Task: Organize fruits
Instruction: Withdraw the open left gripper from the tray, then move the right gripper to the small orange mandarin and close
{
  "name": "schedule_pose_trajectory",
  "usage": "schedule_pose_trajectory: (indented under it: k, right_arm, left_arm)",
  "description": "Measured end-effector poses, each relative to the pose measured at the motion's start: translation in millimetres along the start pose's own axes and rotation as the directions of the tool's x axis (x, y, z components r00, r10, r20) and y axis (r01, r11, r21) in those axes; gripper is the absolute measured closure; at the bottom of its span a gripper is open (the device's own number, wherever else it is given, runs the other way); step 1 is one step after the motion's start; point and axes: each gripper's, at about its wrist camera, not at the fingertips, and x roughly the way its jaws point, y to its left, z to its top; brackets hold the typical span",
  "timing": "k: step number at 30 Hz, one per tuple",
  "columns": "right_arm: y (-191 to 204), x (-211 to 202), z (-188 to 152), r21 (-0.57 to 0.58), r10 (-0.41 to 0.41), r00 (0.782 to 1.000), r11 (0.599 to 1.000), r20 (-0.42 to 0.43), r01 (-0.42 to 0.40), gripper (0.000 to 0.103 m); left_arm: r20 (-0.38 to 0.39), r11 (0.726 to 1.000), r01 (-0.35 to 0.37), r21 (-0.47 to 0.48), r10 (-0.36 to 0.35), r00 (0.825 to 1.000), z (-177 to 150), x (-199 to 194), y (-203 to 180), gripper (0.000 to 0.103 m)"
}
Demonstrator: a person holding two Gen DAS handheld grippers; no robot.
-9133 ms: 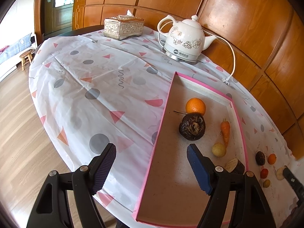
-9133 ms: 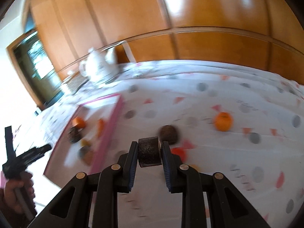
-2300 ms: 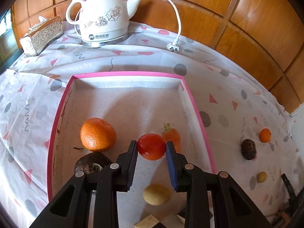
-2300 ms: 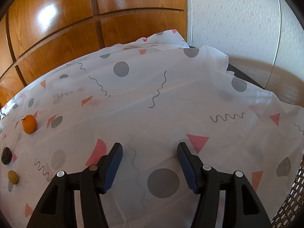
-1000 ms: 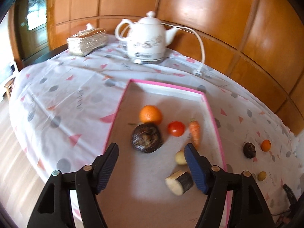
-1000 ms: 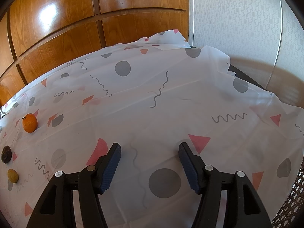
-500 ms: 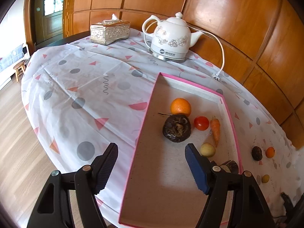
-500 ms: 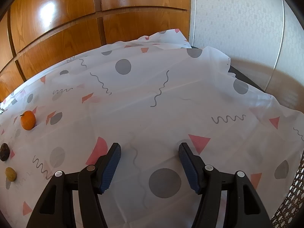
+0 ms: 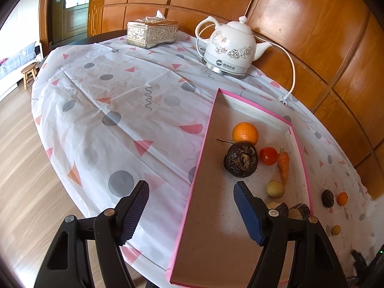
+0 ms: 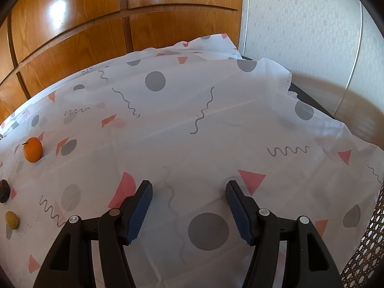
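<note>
Table (image 9: pixel 115 100): round, under a white cloth printed with grey dots and pink triangles. Pink-rimmed tray (image 9: pixel 204 144) on its right half in the left wrist view, holding most of the produce.

Inside the tray, big to small: dark rough round fruit (image 9: pixel 240 159) in the middle; orange (image 9: pixel 245 133) just behind and touching it; red tomato (image 9: pixel 268 155) beside it; carrot (image 9: pixel 283 165) next to the tomato; pale yellow fruit (image 9: pixel 275 188) nearer the camera; two cut brown pieces (image 9: pixel 289 210) half hidden behind the finger.

Outside the tray, on the cloth well to its right: small dark fruit (image 9: pixel 327 198), small orange fruit (image 9: pixel 342 198) just beside it, small yellow fruit (image 9: pixel 336 230) nearer. Same three at the left edge of the right wrist view.

Left tool (image 9: pixel 190 212): released, nothing between the fingers, above the tray's near left rim. Right tool (image 10: pixel 188 212): released and empty too, over bare cloth, well apart from the three strays.

Step in hand, judged: between fetches, three pieces left. Next move likely calls for swinging the right tool left toward the strays, straddling one, closing gently. Small round fruit likely to roll if nudged.
</note>
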Motion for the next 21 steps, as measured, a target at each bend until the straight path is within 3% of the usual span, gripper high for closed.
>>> schedule_pose_trajectory:
  k: [11,14,21]
  right_arm:
    - [7.8,0.7,6.6,0.012,0.068,0.997,0.998,-0.036,-0.067,0.038]
    - [17.8,0.9,10.8,0.010,0.136,0.989,0.991,-0.055,-0.136,0.038]
    - [76.2,-0.9,24.5,-0.078,0.305,0.948,0.947,-0.091,-0.312,0.038]
  left_arm:
    - [-0.006,1.000,-0.006,-0.017,0.006,1.000,-0.1,3.0,4.4,0.029]
    - [-0.009,1.000,-0.009,-0.017,0.009,1.000,-0.3,4.1,4.0,0.029]
    - [-0.016,1.000,-0.016,-0.015,0.016,1.000,-0.3,6.5,4.5,0.029]
